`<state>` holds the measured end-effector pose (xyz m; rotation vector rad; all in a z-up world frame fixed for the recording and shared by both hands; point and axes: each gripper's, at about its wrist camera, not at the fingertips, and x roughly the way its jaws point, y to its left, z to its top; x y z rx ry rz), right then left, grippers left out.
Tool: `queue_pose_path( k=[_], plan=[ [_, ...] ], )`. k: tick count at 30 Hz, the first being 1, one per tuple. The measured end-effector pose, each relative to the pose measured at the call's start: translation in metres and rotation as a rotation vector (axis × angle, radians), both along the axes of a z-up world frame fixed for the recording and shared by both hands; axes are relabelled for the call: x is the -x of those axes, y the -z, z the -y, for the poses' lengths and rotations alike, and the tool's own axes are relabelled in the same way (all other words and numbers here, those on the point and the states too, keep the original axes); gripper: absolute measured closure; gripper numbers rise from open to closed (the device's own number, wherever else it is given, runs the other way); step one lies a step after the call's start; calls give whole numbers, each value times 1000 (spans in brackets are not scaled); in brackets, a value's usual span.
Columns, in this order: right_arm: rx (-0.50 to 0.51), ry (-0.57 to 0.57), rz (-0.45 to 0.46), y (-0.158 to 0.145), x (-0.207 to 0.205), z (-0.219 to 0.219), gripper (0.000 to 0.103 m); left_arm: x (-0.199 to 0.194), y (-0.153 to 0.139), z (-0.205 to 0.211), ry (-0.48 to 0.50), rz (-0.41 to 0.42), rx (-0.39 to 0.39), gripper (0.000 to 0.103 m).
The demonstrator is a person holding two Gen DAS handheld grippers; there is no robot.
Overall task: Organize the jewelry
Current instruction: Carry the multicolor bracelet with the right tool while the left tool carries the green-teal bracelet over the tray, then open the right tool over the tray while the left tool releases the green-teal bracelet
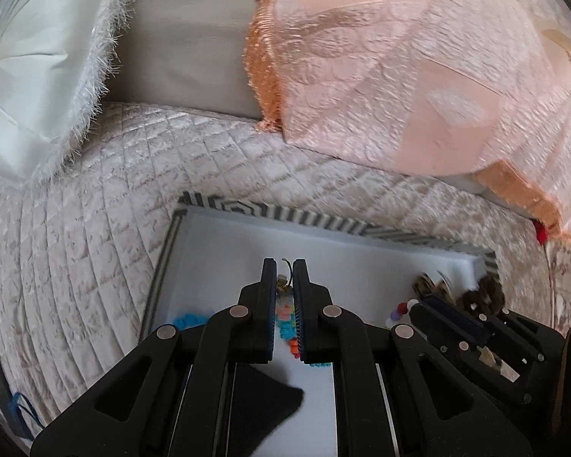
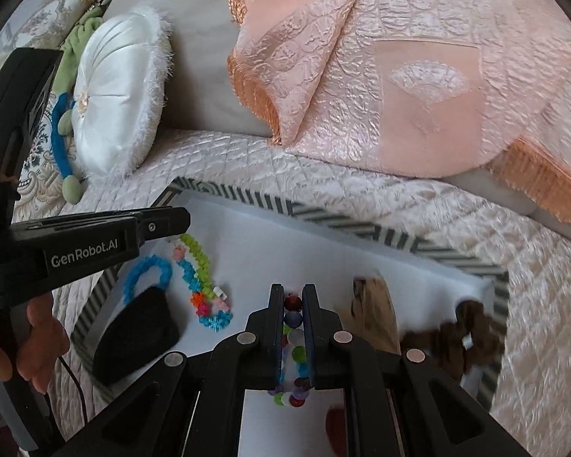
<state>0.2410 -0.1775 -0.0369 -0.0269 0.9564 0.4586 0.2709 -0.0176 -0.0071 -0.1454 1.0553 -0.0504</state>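
Quilted bed, striped tray (image 2: pixel 399 242); right gripper (image 2: pixel 294 291) fingers clamping multicoloured bead bracelet (image 2: pixel 296 358)

Tray (image 2: pixel 418 245) middle lies bare between crochet bracelets (image 2: pixel 200 278) and brown scrunchie (image 2: pixel 464 339).

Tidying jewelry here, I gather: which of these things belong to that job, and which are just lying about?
Part of the job:
striped tray
bead bracelet
crochet strand
blue crochet loop

Lying about:
white cushion
pink bedspread
green and blue toy
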Motion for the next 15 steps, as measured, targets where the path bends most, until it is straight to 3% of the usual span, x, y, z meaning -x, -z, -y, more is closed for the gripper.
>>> queue_pose_path(
  k=[12,15],
  plan=[
    [34,79,-21,22,-33,5,94,-7,26,-23,-51,-32,-35,96],
    [26,81,-23,21,-30,7,91,-5,25,-20,-47,-36,-50,89]
  ],
)
